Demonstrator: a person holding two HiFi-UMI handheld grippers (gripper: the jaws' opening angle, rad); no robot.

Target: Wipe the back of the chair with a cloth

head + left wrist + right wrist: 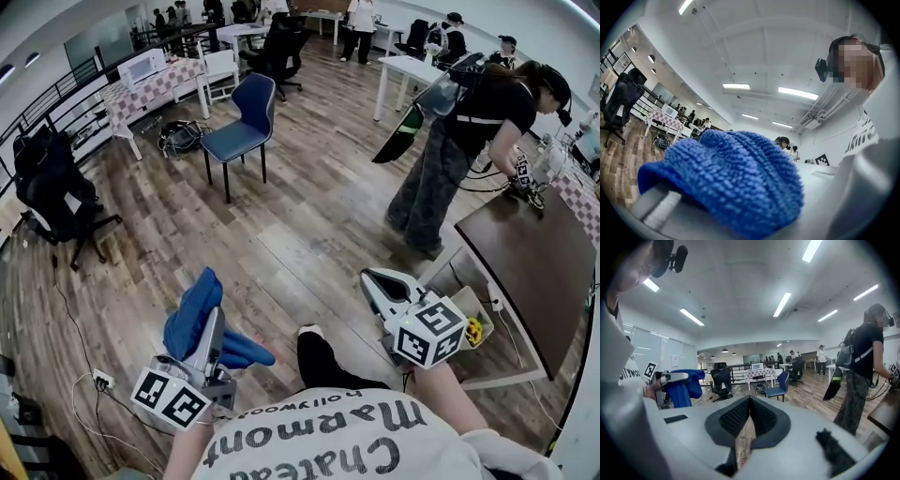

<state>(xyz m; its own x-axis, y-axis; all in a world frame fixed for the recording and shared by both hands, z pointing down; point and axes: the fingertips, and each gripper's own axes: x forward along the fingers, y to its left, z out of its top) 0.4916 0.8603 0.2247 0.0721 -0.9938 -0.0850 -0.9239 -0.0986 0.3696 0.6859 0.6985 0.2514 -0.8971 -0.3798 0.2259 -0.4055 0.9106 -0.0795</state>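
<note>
Wood-plank floor runs through an open office with desks along the far wall. Your left gripper, near left, is clamped on a blue cloth, which bunches over its jaws and spills out beside them. Your right gripper, near right, has its jaws pressed together with nothing between them. The blue chair stands far left of centre, well apart from both grippers, its back rising at the seat's far side. A person bends over a dark table at the right.
</note>
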